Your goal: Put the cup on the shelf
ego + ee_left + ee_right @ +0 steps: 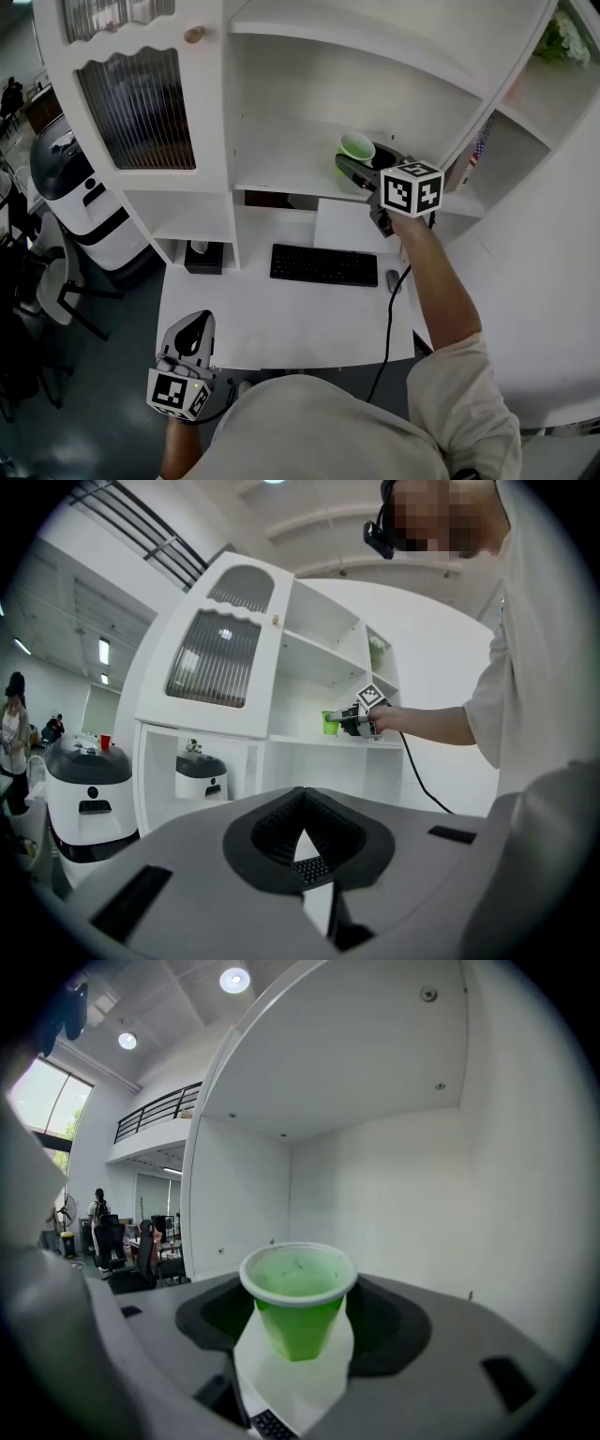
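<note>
Green plastic cup (298,1321), upright and white-rimmed, stands between the two jaws of the right hand-held gripper (359,156), which we read as grasping it. In the right gripper view one dark jaw stands at each flank of the cup, at 9 and 3 o'clock. In the head view we place cup and gripper at 1 o'clock, inside an open compartment of the white shelf (281,169) unit, over its lower board and near that board's front edge. Whether the cup's base touches the board we cannot tell. The person's bare forearm (436,281) runs back from the gripper toward 5 o'clock, and a black cable (387,328) hangs from it over the bench (281,323).

By contrast, the left hand-held gripper (195,323) sits at 7 o'clock of the head view, just off the bench's near edge and well apart from the cup. We find it clenched on nothing: in the left gripper view its ribbed pads (272,832) meet, leaving only a small triangular chink.

On the white bench, at 6 o'clock of the cup, lies a black keyboard (323,265), with a mouse (393,278) just beside it at 3 o'clock. A cabinet door (136,108) of ribbed glass closes the compartment at 9 o'clock of the cup's. A rounded white-and-black machine (80,202) stands on the floor at 9 o'clock of the bench.
</note>
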The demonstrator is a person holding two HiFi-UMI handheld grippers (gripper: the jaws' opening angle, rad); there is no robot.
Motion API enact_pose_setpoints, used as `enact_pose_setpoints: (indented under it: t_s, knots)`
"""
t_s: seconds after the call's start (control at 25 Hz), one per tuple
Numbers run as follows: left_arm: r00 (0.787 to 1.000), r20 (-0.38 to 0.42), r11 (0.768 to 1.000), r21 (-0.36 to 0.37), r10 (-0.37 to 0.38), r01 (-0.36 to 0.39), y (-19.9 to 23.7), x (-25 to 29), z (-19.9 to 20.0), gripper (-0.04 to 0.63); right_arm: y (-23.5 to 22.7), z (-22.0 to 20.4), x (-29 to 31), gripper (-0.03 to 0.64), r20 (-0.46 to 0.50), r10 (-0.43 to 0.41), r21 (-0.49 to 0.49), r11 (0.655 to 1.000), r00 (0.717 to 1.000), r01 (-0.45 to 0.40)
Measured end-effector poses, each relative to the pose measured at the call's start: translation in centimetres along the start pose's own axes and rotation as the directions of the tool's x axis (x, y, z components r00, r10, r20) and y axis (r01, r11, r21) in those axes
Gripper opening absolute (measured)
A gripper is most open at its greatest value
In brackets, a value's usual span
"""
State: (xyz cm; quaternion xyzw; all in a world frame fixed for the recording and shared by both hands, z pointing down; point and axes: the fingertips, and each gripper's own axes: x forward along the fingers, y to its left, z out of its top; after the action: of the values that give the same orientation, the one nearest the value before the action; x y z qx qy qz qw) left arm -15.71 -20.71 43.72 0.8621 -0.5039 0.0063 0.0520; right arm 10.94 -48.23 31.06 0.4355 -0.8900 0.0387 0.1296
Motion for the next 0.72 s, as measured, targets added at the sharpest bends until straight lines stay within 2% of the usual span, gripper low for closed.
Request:
enact_pose_setpoints:
  t_s: [0.72]
  knots:
    - [0.999, -0.008, 0.999, -0.021, 0.037, -0.037, 0.3, -0.6, -0.8, 0.0, -0.1, -1.6, 3.5, 0.313, -0.07, 0.03, 0.018, 0.999, 0.997, -0.029]
